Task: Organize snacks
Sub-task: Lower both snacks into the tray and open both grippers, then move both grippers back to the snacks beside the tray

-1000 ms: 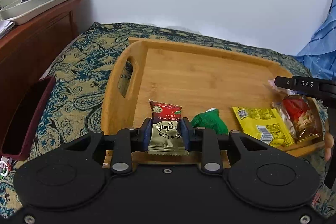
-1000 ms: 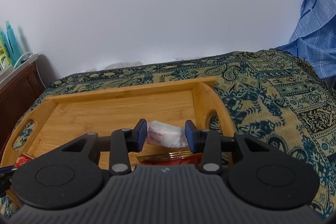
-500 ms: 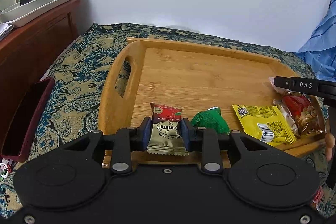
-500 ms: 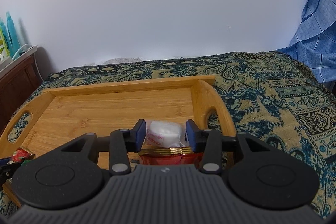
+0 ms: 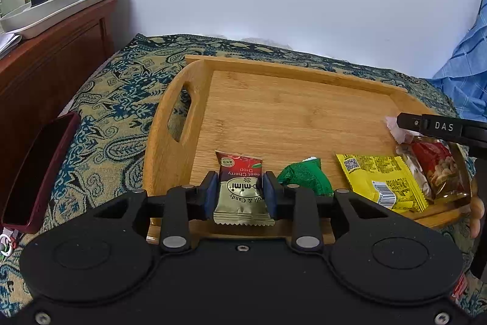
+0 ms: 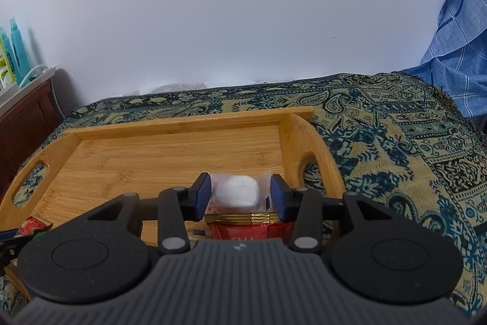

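A wooden tray (image 5: 274, 112) lies on the patterned cloth. My left gripper (image 5: 240, 194) is at the tray's near rim. Its jaws are opening, and the pads still touch both sides of a red and gold cherry candy packet (image 5: 240, 172). To the right lie a green packet (image 5: 304, 179), a yellow packet (image 5: 380, 182) and a red nut packet (image 5: 435, 163). My right gripper (image 6: 240, 197) holds a white snack in a clear wrapper (image 6: 236, 194) just above a red packet with a gold edge (image 6: 240, 229). The wrapper fills the gap between its pads. One of its fingers (image 5: 441, 127) shows at the tray's right end.
A dark red case (image 5: 36, 169) lies on the cloth left of the tray. Behind it, a wooden cabinet carries a white tray of bottles (image 5: 54, 5). Blue checked fabric (image 6: 459, 36) hangs at the right. A person's fingers (image 5: 476, 212) curl by the tray's right corner.
Both pairs of jaws stand slightly wider than a second ago. The candy packet looks less pinched. More of the red packet's gold edge shows under the white snack.
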A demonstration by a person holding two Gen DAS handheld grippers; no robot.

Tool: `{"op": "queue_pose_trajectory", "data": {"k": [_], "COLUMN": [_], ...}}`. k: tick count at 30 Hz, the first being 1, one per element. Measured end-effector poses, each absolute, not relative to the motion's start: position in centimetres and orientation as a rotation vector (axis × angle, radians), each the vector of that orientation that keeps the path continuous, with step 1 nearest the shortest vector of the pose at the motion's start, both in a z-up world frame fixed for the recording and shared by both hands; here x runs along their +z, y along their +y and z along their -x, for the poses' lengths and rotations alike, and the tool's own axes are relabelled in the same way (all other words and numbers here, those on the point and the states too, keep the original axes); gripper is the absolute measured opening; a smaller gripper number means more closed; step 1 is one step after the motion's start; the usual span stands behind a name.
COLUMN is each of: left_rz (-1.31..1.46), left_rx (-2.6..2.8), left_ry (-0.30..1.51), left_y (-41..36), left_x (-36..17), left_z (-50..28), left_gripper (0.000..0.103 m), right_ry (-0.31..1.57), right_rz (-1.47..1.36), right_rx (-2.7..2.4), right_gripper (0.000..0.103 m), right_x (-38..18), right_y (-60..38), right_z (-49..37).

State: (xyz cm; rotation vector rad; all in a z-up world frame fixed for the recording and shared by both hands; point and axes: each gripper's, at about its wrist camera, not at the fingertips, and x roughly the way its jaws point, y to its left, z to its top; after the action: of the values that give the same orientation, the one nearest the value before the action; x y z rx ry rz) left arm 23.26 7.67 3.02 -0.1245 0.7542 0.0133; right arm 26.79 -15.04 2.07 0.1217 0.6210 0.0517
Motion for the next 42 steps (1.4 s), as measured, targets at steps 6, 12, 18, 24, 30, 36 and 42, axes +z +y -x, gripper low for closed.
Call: {"op": "queue_pose_trajectory", "data": {"k": [6, 12, 18, 24, 30, 36, 42], "left_rz": [0.108, 0.08, 0.09, 0.069, 0.042, 0.034, -0.005], "left_rx": [0.023, 0.009, 0.0, -0.013, -0.028, -0.035, -0.026], "left_ry": [0.721, 0.687, 0.664, 0.641, 0.64, 0.659, 0.661], "left_y": [7.3, 6.6, 6.2, 5.5, 4.7, 3.9, 3.4], "left_x": [3.8, 4.6, 5.3, 6.2, 6.6, 6.1, 5.6], "left_z": [-22.7, -21.3, -19.6, -17.3, -15.1, -13.1, -11.9], "left_gripper": [0.05, 0.064, 0.078, 0.088, 0.089, 0.089, 0.089], "right_ry": [0.576, 0.508, 0.437, 0.388, 0.356, 0.392, 0.46], "right_rz": [-0.134, -0.118, -0.105, -0.028, -0.044, -0.069, -0.273], "right_rx": [0.05, 0.06, 0.056, 0.054, 0.065, 0.034, 0.007], "right_gripper": [0.05, 0.068, 0.082, 0.09, 0.094, 0.094, 0.092], "right_x": [3.3, 5.5, 7.1, 7.9, 7.8, 6.8, 5.3], "right_y": [-15.0, -14.7, -14.6, -13.9, -13.6, -13.5, -15.4], "right_z": [-25.8, -23.3, -19.8, -16.6, -13.2, -9.8, -7.5]}}
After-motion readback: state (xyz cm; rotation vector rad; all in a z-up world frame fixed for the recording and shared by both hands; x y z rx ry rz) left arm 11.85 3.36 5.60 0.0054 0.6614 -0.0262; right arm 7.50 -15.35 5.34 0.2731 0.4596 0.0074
